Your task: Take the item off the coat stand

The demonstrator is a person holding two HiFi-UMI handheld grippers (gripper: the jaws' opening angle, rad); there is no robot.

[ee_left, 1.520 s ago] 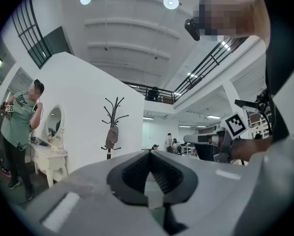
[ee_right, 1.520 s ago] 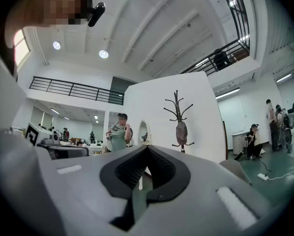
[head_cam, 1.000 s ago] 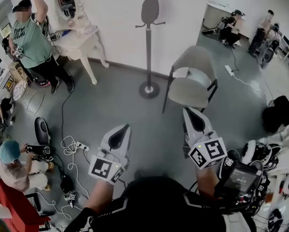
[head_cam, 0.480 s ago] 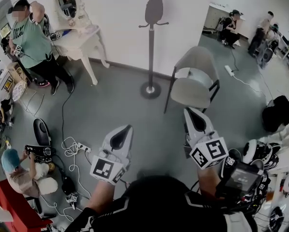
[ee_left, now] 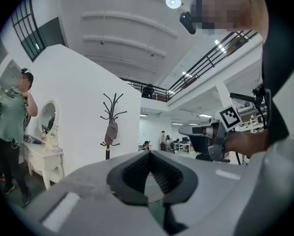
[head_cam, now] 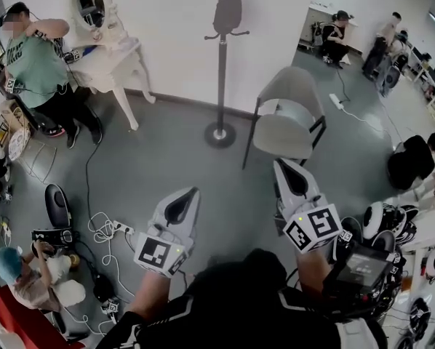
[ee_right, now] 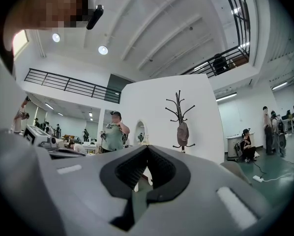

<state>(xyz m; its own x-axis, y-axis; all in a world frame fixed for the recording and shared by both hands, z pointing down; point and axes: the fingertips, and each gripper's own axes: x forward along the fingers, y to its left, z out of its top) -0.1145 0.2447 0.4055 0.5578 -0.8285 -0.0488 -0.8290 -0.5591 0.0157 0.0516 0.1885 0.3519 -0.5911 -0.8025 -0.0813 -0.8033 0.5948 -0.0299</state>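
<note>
The coat stand [head_cam: 221, 71] is a thin dark pole on a round base by the white wall, far ahead of me. A grey-brown item [head_cam: 227, 13] hangs from its upper hooks. The stand [ee_left: 108, 151] and the item [ee_left: 110, 132] appear small and distant in the left gripper view. The right gripper view also has the item [ee_right: 182, 131] well away. My left gripper [head_cam: 191, 190] and right gripper [head_cam: 281, 163] are held low in front of me, pointing toward the stand. Both are shut with nothing between the jaws.
A grey chair [head_cam: 286, 118] stands just right of the stand's base. A white dressing table with an oval mirror [head_cam: 105, 49] and a person in a green shirt [head_cam: 36, 64] are at the left. Cables and a power strip [head_cam: 105, 231] lie on the floor at lower left.
The head view has shifted slightly, so the room sits a little further left. The person in green has moved closer to the dressing table. Both grippers have barely moved.
</note>
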